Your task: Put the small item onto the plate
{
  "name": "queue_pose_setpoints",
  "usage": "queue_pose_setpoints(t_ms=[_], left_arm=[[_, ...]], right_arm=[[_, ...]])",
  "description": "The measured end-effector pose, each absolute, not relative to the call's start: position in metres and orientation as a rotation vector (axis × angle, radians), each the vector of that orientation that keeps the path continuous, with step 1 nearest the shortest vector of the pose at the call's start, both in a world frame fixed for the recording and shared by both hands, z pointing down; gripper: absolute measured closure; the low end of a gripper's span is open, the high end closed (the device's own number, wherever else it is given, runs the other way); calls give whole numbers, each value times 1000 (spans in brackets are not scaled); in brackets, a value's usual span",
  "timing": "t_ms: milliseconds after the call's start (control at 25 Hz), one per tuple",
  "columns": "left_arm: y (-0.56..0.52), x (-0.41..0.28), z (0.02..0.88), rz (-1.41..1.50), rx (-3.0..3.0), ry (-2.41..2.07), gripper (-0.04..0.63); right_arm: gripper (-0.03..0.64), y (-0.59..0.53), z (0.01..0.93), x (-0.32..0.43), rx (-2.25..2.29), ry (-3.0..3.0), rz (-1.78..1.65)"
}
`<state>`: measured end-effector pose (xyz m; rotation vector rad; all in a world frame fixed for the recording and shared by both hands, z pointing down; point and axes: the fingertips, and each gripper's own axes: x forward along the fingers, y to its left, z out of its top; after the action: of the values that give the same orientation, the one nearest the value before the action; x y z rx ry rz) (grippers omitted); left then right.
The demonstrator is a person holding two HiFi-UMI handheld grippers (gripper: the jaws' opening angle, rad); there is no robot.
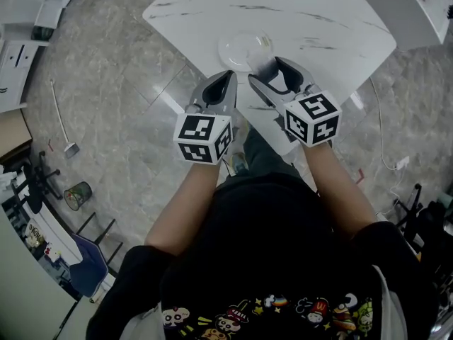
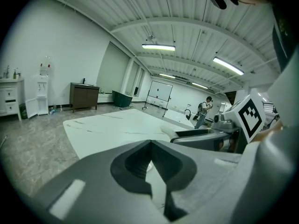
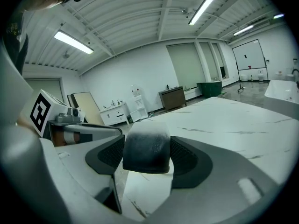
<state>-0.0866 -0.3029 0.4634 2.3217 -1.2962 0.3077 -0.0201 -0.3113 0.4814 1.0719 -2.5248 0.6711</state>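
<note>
A clear glass plate (image 1: 241, 50) lies near the front edge of the white marble table (image 1: 283, 13). My right gripper (image 1: 273, 75) hovers just right of the plate, shut on a small item (image 3: 145, 146) that is dark with a pale frosted top; it fills the gap between the jaws. My left gripper (image 1: 225, 78) is at the table's front edge, just in front of the plate, with its jaws shut and nothing in them (image 2: 150, 171). Seen from the left gripper view, the right gripper (image 2: 210, 136) is close alongside.
The table edge runs under both grippers, with grey tiled floor (image 1: 120, 83) below. A mesh bin (image 1: 78, 193) and a dustpan (image 1: 69, 147) are on the floor at left, and a cable (image 1: 386, 154) at right. A person (image 2: 204, 111) stands far across the room.
</note>
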Motion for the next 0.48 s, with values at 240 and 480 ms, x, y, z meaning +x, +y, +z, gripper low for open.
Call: queue_pose_setpoints(t_ms=[240,480], left_arm=[[-324,-84,494,350,2269,-1306,595],[-340,-86,524,377,2208,-1325,595]], right_arm=[[285,-331,514,-21,1038,-2474,680],[285,-353,551,-26,1002,-2421,660]])
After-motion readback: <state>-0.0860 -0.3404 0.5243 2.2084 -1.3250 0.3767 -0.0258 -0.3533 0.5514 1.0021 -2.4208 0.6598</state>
